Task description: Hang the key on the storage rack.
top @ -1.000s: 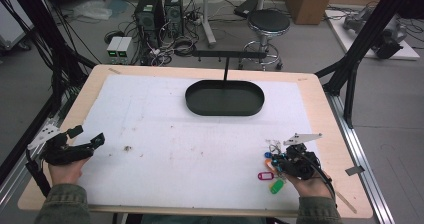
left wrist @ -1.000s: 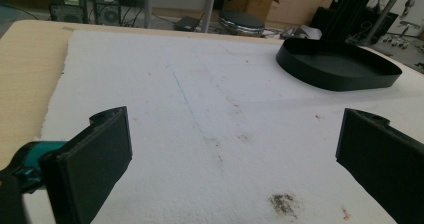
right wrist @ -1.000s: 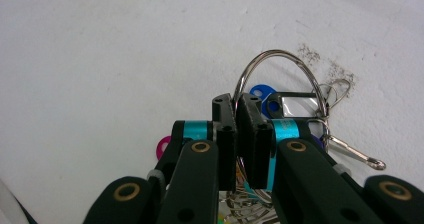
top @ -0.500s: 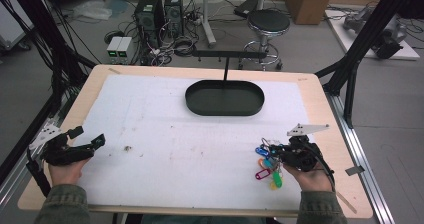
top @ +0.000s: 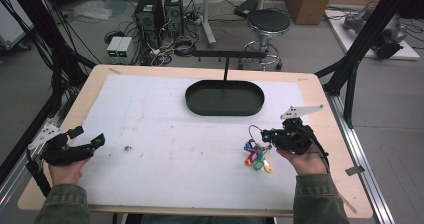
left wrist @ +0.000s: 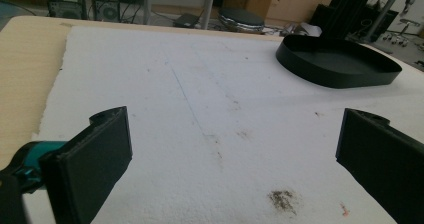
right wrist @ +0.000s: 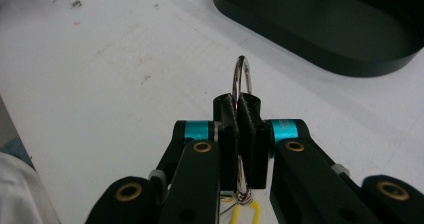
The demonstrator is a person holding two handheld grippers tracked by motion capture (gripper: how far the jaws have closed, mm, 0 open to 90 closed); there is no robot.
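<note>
right gripper view: right gripper (right wrist: 239, 134) jaws pinching thin silver metal key ring (right wrist: 241, 76), ring edge-on, upright, pointing toward black oval tray (right wrist: 320, 29). coloured plastic key tags (top: 256, 156) hang below. left gripper (top: 86, 140) jaws spread, over white mat.

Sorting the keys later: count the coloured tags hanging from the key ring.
4 at least: blue, red, green and yellow, bunched under the key ring beside the right gripper; more may be hidden.
</note>
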